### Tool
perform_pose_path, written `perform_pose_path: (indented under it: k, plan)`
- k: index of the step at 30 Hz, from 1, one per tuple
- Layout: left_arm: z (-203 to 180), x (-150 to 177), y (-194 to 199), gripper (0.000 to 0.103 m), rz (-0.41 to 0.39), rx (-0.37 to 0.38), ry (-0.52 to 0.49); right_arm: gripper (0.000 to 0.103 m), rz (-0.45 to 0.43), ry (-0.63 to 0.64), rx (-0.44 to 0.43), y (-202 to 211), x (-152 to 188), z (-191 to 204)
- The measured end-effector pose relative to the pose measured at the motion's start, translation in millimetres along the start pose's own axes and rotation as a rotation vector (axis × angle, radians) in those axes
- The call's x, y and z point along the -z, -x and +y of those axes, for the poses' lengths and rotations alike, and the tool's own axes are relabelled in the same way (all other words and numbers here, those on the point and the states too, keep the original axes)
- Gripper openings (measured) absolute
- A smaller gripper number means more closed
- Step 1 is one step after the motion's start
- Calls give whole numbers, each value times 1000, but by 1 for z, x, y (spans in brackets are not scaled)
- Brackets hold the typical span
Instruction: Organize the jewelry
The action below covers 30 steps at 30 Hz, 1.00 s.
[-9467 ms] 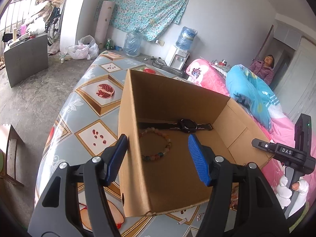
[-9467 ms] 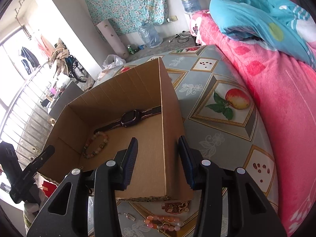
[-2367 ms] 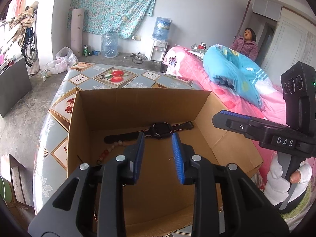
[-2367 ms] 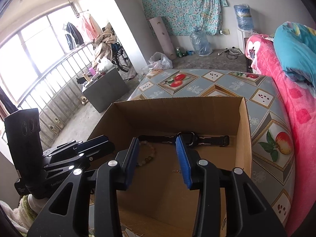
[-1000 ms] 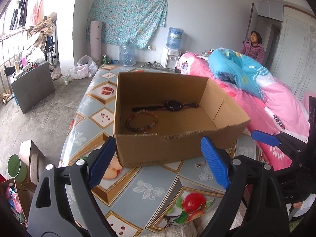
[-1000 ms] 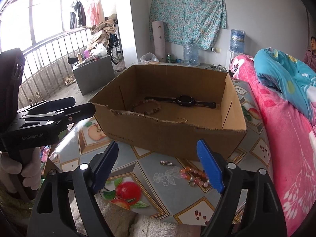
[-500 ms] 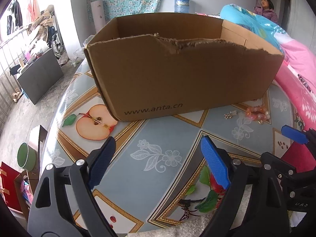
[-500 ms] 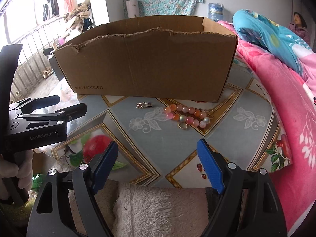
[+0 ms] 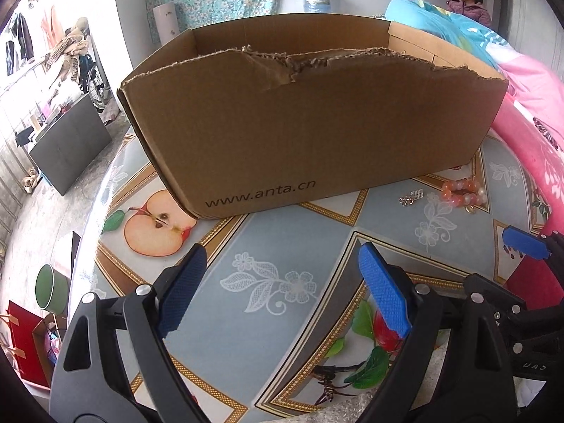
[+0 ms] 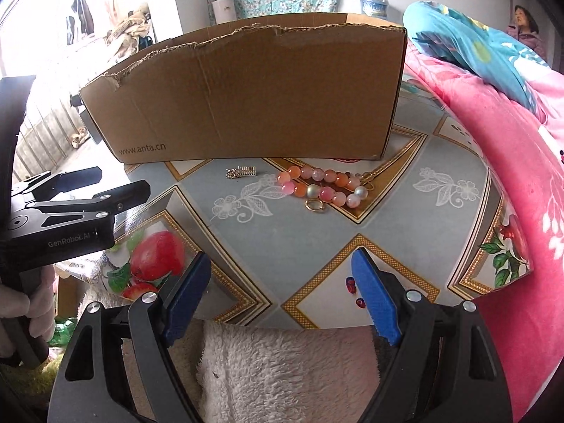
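A brown cardboard box [image 9: 310,120] [image 10: 253,95] stands on the patterned table; its inside is hidden from both views. In front of it lie a pink and orange bead bracelet [image 10: 322,185] [image 9: 463,192] and a small silver clasp piece [image 10: 243,172] [image 9: 412,197]. My left gripper [image 9: 278,292] is open and empty, low over the table's near edge, short of the box. My right gripper [image 10: 280,290] is open and empty too, near the table edge, with the bracelet well ahead of it.
The table [image 9: 282,282] wears a glossy fruit-print cover. A pink bed with a blue quilt [image 10: 469,46] runs along the right. A white fluffy cloth [image 10: 282,370] lies below the right gripper. A person [image 9: 469,0] sits far back. A green cup [image 9: 51,285] stands at lower left.
Both grippers have dropped from above the box down to the near table edge, so the box's inside went out of sight. Their jaws stayed wide open.
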<state>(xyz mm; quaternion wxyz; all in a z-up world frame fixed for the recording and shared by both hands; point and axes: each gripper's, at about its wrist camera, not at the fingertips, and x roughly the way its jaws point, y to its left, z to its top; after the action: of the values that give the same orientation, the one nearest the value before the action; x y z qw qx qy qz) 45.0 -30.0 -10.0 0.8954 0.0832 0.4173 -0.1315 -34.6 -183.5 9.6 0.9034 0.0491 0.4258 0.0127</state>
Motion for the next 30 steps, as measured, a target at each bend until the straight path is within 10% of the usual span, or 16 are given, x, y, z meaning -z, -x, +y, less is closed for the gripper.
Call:
perform_pose_path:
  k: [12, 30]
  plan:
    - [-20, -2, 14, 84, -78, 90, -31, 80, -28, -14, -50, 5, -11, -20]
    - [-81, -30, -31, 24, -38, 271, -267, 69, -47, -50, -69, 0, -42, -40]
